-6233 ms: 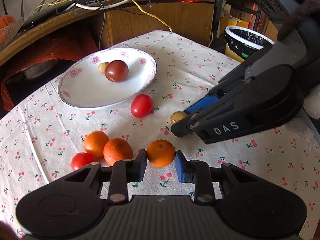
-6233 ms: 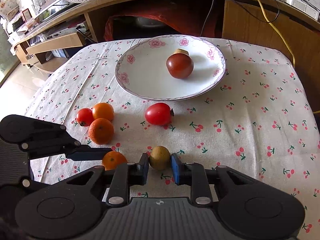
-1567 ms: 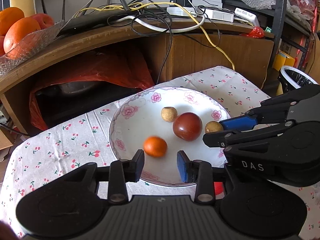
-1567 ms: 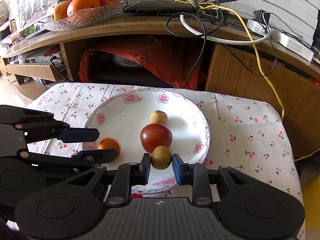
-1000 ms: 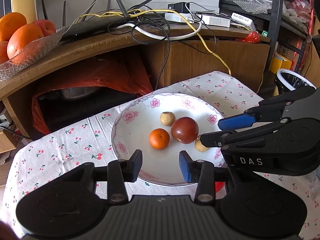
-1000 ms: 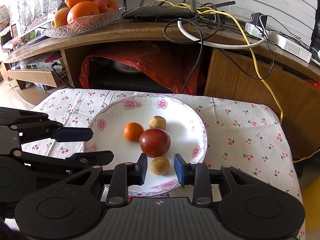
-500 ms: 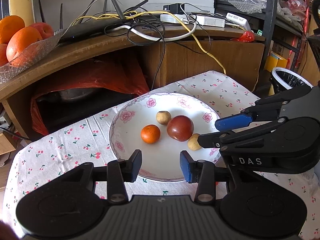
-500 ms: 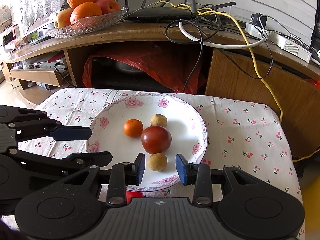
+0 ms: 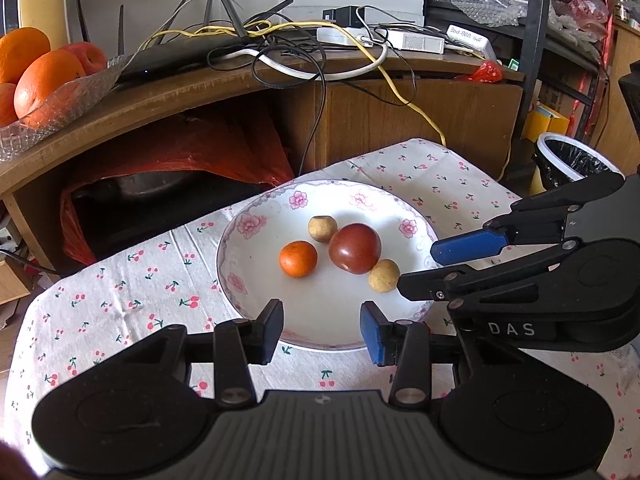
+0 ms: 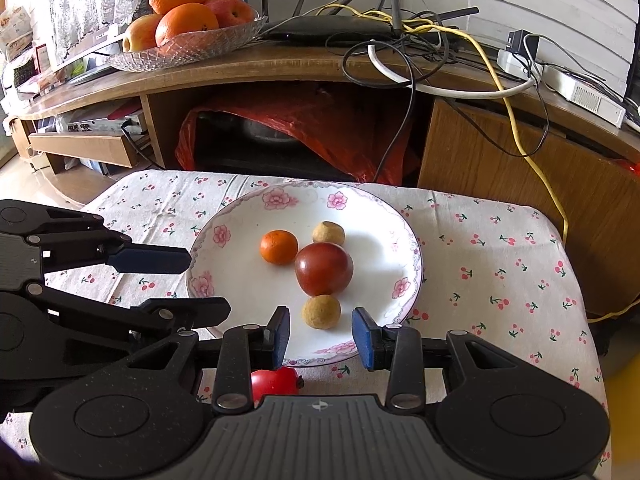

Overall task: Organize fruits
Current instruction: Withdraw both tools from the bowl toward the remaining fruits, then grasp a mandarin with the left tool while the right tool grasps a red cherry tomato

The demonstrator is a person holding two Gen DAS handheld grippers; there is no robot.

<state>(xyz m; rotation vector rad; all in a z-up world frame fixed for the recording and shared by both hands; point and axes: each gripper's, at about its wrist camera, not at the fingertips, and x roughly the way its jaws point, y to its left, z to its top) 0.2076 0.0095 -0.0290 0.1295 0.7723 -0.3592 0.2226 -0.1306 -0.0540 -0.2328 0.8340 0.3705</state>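
Note:
A white flowered plate [image 9: 256, 300] [image 10: 224, 276] sits on the cherry-print tablecloth. In it lie a small orange [image 9: 298, 259] [image 10: 279, 247], a dark red tomato [image 9: 354, 247] [image 10: 324, 268], a far brown longan [image 9: 322, 229] [image 10: 328, 233] and a near brown longan [image 9: 383, 275] [image 10: 321, 311]. My left gripper [image 9: 321, 330] is open and empty over the plate's near rim. My right gripper [image 10: 321, 335] is open and empty, just behind the near longan. A red tomato [image 10: 275, 384] lies on the cloth under the right gripper.
A wooden cabinet [image 10: 500, 160] with tangled cables stands behind the table. A glass bowl of oranges and apples [image 10: 188, 28] rests on its top. A red bag [image 9: 172, 148] fills the cabinet's open shelf. A lined bin [image 9: 572, 164] stands to the right.
Both grippers have opened, leaving the orange and the longan in the plate, and have drawn back toward me from the fruit.

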